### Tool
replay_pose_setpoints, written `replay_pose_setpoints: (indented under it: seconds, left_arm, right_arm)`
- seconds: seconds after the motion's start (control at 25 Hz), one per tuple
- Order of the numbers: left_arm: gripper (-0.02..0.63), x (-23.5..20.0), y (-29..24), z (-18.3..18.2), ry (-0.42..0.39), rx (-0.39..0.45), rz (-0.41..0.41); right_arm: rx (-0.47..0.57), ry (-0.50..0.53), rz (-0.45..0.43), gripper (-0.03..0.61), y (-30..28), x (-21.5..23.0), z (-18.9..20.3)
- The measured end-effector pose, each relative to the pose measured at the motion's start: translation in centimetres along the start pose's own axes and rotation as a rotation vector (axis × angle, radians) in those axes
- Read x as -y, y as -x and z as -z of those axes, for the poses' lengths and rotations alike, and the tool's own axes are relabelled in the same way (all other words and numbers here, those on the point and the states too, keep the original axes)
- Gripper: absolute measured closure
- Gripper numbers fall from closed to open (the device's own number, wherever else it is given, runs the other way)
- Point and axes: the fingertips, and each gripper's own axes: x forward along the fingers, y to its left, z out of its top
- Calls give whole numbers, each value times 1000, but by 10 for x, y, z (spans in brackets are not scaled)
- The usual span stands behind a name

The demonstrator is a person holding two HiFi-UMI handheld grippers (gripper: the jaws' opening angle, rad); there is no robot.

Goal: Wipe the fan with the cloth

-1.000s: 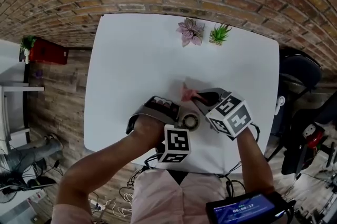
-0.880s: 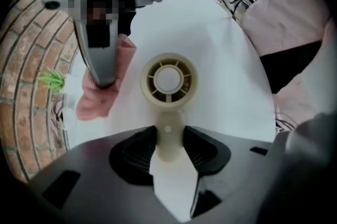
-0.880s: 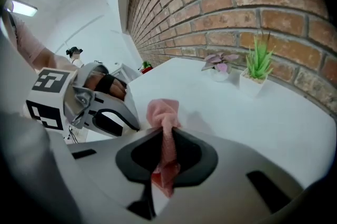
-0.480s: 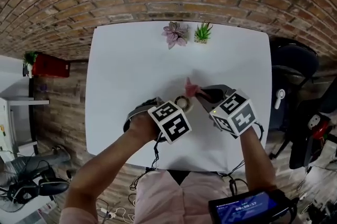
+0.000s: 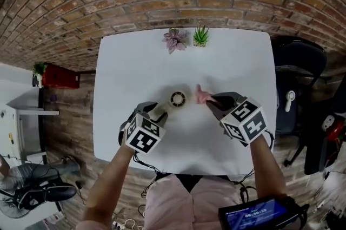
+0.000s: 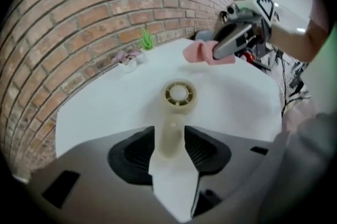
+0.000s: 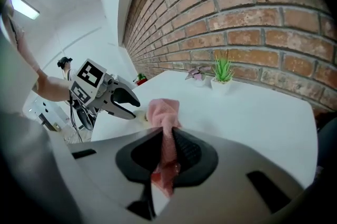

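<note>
My left gripper (image 6: 171, 146) is clenched on the handle of the fan (image 6: 179, 94), whose round head is out over the white table (image 5: 232, 61). My right gripper (image 5: 216, 100) grips the pink cloth (image 5: 202, 96) near the fan's right, apart from it.

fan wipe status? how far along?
Done: both items are gripped. The left gripper has its jaws closed on the handle of the small cream handheld fan, and the right gripper pinches the pink cloth.
In hand: the cloth is held close beside the fan head, with a gap between them in the head view.
Left: the wiping itself; no cloth-to-fan contact shows.
</note>
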Motion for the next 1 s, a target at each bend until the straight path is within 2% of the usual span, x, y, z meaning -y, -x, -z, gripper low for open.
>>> replay_pose_setpoints:
  seconds: [0.08, 0.16, 0.36, 0.56, 0.68, 0.84, 1.0]
  left_arm:
    - [422, -4, 11, 8, 87, 63, -10]
    - [408, -7, 16, 23, 119, 71, -16]
    - [354, -12, 10, 43, 19, 44, 35]
    - [353, -5, -2, 45, -43, 34, 152]
    - [350, -3, -11, 42, -81, 34, 181]
    - [344, 8, -11, 40, -75, 35, 261]
    - [344, 41, -7, 33, -85, 54, 366]
  right_arm:
    - [10, 2, -12, 540, 5, -5, 2]
    - [16, 6, -26, 540, 8, -10, 4]
    - [1, 14, -50, 540, 6, -26, 10]
    - [-22, 1, -37, 540, 2, -40, 17]
    - [-33, -14, -22, 540, 0, -44, 19]
    - [-43, -30, -6, 540, -2, -49, 21]
    - [-57, -46, 3, 540, 0, -50, 28]
